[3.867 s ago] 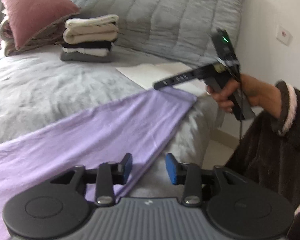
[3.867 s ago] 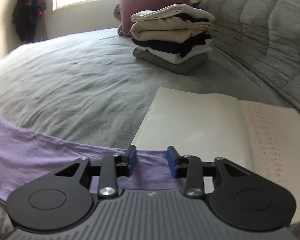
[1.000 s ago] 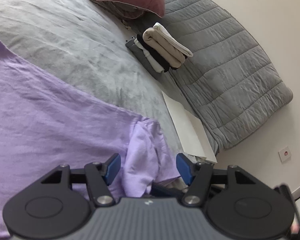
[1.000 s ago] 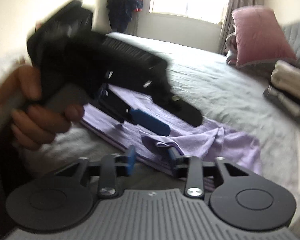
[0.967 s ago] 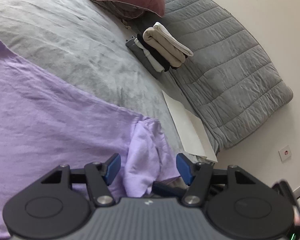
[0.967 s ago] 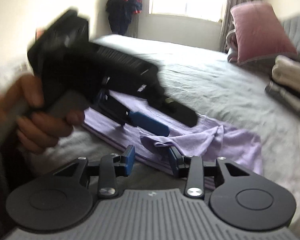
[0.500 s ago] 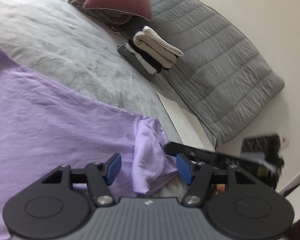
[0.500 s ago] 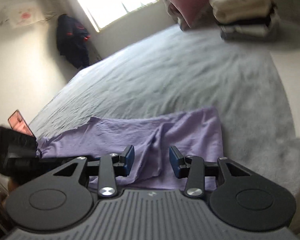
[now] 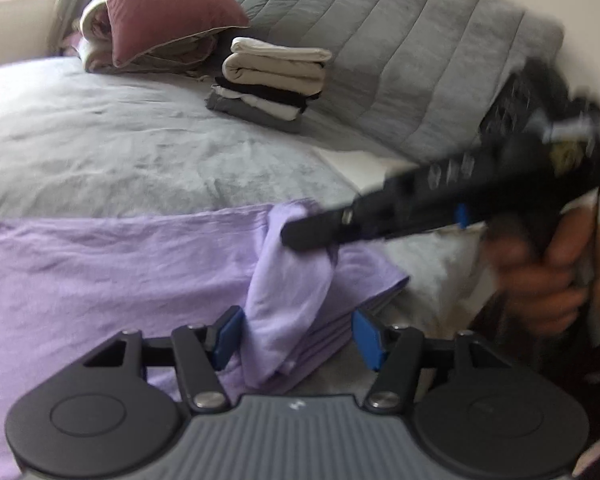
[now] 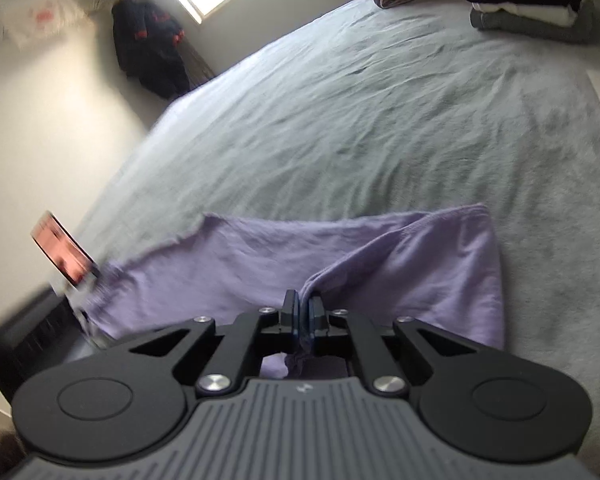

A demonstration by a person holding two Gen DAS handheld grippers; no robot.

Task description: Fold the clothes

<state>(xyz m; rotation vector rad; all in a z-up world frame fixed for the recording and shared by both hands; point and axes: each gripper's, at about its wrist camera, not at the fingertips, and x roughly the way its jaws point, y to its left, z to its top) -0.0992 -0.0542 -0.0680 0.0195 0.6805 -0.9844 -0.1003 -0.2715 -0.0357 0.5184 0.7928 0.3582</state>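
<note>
Since a second ago my right gripper (image 10: 303,316) has swung in over the near edge of the purple garment (image 9: 112,272) and its jaws have just been closing; they now pinch a raised fold of the sleeve (image 10: 400,264) between the pads. Seen from my left wrist view, that same gripper (image 9: 296,238) reaches in from the right, blurred, with its tip buried in the bunched cloth and a hand (image 9: 548,280) wrapped round its grip.

My left gripper (image 9: 296,334) has its jaws apart, and they have just been narrowing a little. The hanging part of the sleeve (image 9: 288,300) falls between the blue pads (image 9: 228,334), but I cannot see either pad pressing on it, so I read that gripper as holding nothing.

I see the garment lying spread flat on the grey bed cover (image 9: 120,152), along the near edge of the bed, stretching away to the left, with the lifted sleeve at its right end. Far across the bed sits a stack of folded clothes (image 9: 272,80), well apart from the garment, beside a dark pink pillow (image 9: 164,4) on its left and in front of a grey quilted headboard (image 9: 400,52). A white sheet of paper (image 9: 360,160) lies on the bed cover between the stack and the right gripper.
</note>
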